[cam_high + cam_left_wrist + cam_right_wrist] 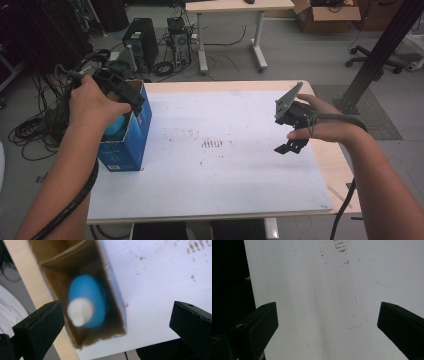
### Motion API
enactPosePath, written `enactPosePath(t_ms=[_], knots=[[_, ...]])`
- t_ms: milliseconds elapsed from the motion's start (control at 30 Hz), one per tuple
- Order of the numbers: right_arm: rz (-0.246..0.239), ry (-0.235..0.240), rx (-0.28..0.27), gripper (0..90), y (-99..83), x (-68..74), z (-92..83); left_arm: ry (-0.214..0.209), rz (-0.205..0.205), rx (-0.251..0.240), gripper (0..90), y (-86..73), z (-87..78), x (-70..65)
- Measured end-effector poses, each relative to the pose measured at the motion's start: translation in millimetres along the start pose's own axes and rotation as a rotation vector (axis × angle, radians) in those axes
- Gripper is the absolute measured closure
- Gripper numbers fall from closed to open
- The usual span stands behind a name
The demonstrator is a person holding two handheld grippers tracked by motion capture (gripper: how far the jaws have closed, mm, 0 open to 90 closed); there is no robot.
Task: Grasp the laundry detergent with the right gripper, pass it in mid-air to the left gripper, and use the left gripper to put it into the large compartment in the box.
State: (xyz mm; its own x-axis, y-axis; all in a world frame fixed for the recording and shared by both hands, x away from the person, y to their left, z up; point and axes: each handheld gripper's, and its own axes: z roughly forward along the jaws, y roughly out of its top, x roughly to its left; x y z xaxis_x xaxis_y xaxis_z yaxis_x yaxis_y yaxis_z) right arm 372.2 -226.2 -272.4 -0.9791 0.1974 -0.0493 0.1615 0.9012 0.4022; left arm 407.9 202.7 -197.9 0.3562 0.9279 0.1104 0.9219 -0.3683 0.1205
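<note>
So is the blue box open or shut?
Open: the box shows its brown inside, with a blue bottle in it, under the left gripper.

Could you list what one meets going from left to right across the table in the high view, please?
Left hand-held gripper → blue box standing open with a blue bottle inside → brown stains on the white table sheet → right hand-held gripper.

No legible text, label, brand or number anywhere: blue box [131, 131] faces too blurred to read, brown marks on white table [240, 165] mere smudges.

One box [125, 135] — one bottle [86, 302]
</note>
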Motion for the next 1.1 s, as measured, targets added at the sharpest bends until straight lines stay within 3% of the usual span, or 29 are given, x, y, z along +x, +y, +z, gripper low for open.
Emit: enactPosePath(t_ms=[133, 267, 333, 533, 833, 867, 1100], knots=[[-0.006, 0.002, 0.002, 3.5, -0.6, 1.3, -2.2, -0.038, 0.135, -0.012, 0.2, 8.5, -4.1, -19.3], [-0.002, 0.0, 0.01, 3.5, -1.2, 1.2, -4.2, -0.049, 0.297, -0.014, 0.2, 15.0, -7.4, -40.5], [-0.001, -0.003, 0.012, 3.5, -1.1, 0.7, -5.3, -0.075, 0.395, -0.028, 0.2, 17.2, -9.6, -50.4], [-0.009, 0.004, 0.014, 3.5, 0.5, -0.5, -7.9, -0.124, 0.593, -0.051, 0.2, 21.2, -18.8, -74.5], [-0.025, 0.001, 0.033, 3.5, 3.7, -2.2, -11.0, -0.138, 0.79, -0.073, 0.2, 26.3, -26.0, -92.7], [-0.028, 0.001, 0.036, 3.5, 4.0, -2.2, -11.5, -0.141, 0.827, -0.076, 0.2, 26.0, -26.4, -94.6], [-0.041, 0.002, 0.074, 3.5, 6.7, -4.0, -13.1, -0.161, 0.984, -0.082, 0.2, 23.4, -19.7, -106.4]])
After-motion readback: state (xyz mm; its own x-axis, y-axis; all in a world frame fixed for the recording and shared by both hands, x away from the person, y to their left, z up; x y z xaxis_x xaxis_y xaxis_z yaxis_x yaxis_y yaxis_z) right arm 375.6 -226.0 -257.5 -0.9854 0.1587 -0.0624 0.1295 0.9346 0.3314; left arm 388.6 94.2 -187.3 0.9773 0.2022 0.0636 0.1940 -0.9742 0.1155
